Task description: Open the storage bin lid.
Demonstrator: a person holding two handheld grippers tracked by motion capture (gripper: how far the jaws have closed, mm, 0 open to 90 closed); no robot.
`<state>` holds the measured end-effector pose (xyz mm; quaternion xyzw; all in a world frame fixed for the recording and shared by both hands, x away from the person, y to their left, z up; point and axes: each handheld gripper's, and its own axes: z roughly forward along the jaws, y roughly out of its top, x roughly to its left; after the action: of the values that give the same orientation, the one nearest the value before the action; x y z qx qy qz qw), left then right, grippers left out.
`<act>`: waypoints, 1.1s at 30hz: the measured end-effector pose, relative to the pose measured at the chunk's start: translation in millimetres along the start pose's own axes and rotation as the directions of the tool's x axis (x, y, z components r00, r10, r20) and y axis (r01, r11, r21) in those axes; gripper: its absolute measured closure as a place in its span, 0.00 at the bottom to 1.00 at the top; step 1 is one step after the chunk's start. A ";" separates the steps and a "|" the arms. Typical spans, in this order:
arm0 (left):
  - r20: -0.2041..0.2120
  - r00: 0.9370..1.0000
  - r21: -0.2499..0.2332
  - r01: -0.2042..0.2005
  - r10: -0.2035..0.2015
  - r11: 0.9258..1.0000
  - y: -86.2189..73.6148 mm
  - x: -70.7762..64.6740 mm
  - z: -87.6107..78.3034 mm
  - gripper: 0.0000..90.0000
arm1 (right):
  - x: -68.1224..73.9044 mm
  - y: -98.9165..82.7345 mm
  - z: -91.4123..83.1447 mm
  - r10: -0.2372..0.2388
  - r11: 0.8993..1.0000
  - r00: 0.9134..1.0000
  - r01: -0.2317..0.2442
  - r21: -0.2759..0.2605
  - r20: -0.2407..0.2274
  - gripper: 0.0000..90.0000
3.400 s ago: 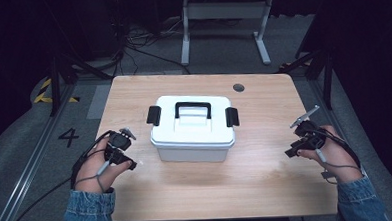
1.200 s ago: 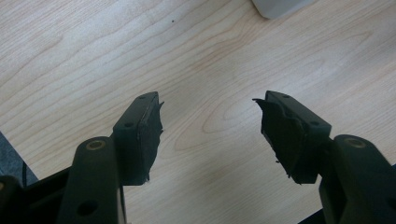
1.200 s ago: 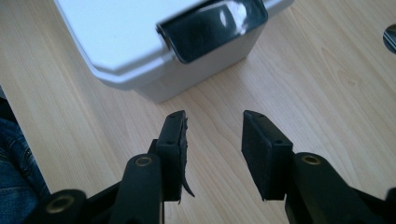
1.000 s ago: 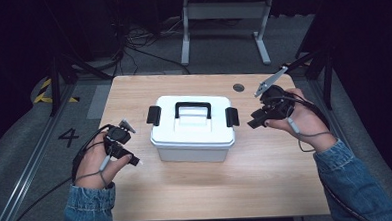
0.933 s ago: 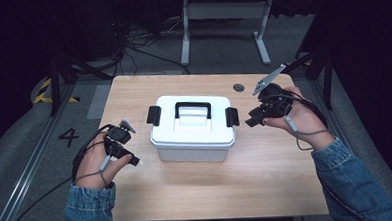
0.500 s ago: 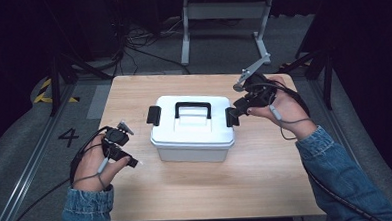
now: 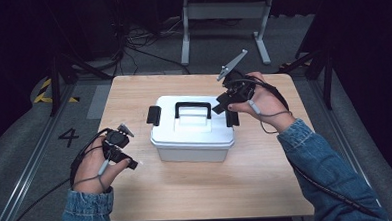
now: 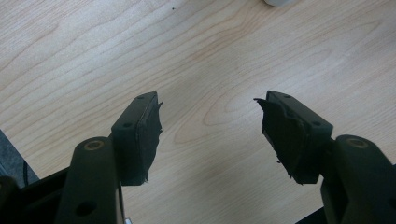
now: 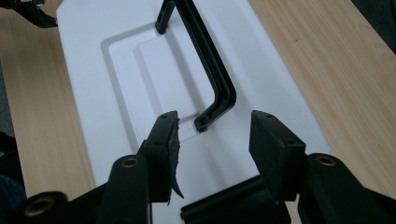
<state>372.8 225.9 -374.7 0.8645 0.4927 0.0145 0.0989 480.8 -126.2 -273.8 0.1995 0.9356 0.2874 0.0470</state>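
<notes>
A white box (image 7: 192, 128) with a black handle (image 7: 193, 109) lying flat on its lid sits at the middle of a wooden table (image 7: 257, 173), a black latch (image 7: 154, 115) on its left end and another on its right. The right gripper (image 7: 223, 105) hangs over the box's right end, just above the latch there, its jaws spread wide and holding nothing; in the right gripper view (image 9: 212, 140) the handle's near end shows between them. The left gripper (image 7: 127, 154) rests low over bare tabletop left of the box, apart from it, its jaws also wide and empty in the left gripper view (image 8: 210, 135). Denim sleeves (image 7: 332, 179) enter from the bottom edge.
</notes>
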 end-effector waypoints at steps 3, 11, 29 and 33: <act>0.002 1.000 0.000 -0.002 0.002 1.000 0.1 0.5 0.3 0.42 | -1.1 4.8 4.9 -0.001 1.000 1.000 0.001 0.001 -0.004 0.58; 0.011 1.000 0.006 -0.001 0.001 1.000 -0.1 1.3 1.5 0.42 | -5.0 20.2 22.8 -0.025 1.000 1.000 0.025 0.010 -0.012 0.57; 0.013 1.000 0.005 0.003 -0.003 1.000 -1.2 4.0 2.6 0.42 | -1.0 47.0 59.5 -0.051 0.997 0.996 0.055 0.050 -0.072 0.62; 0.014 1.000 0.006 0.004 -0.005 1.000 -1.6 4.5 2.0 0.42 | 4.8 50.4 60.4 -0.076 0.995 0.994 0.080 0.055 -0.073 0.69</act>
<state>374.0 230.3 -377.3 0.8637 0.4939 0.0068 0.0998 506.1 -54.9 -295.7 0.1538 0.9517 0.2650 0.0189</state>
